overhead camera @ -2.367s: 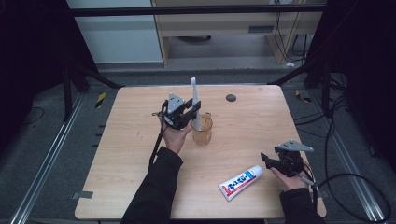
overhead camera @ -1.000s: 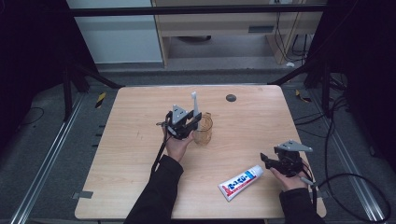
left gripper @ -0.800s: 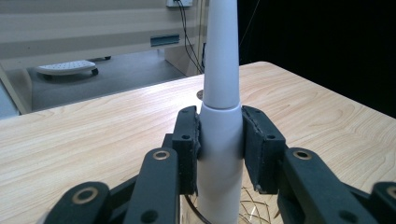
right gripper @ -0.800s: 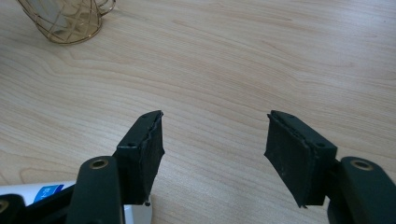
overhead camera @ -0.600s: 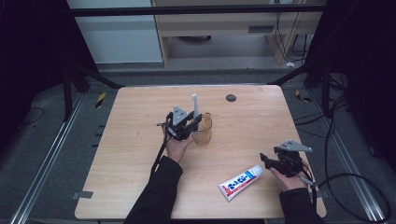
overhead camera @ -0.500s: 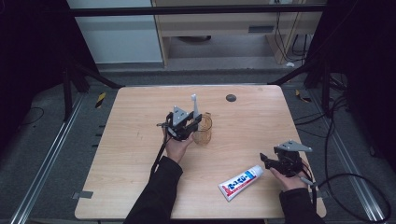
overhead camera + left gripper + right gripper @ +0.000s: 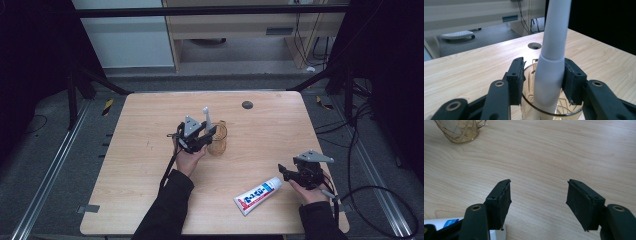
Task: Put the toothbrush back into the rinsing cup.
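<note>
A white toothbrush handle stands upright in a clear cup with gold lines at the table's middle. My left gripper straddles the handle just above the cup's rim. Its right jaw touches the handle, while a gap shows between the left jaw and the handle, so it is open. A white and blue toothpaste tube lies near the front right. My right gripper sits open beside the tube's cap end, nothing between its jaws. The tube's end shows at that view's lower left.
A round dark hole is set in the wooden table behind the cup. Bare wood lies between the cup and the right gripper. Cables trail off the table's right side.
The left gripper has come down with the white handle, which now sits lower, inside the cup. The right gripper and the tube have stayed in place.
</note>
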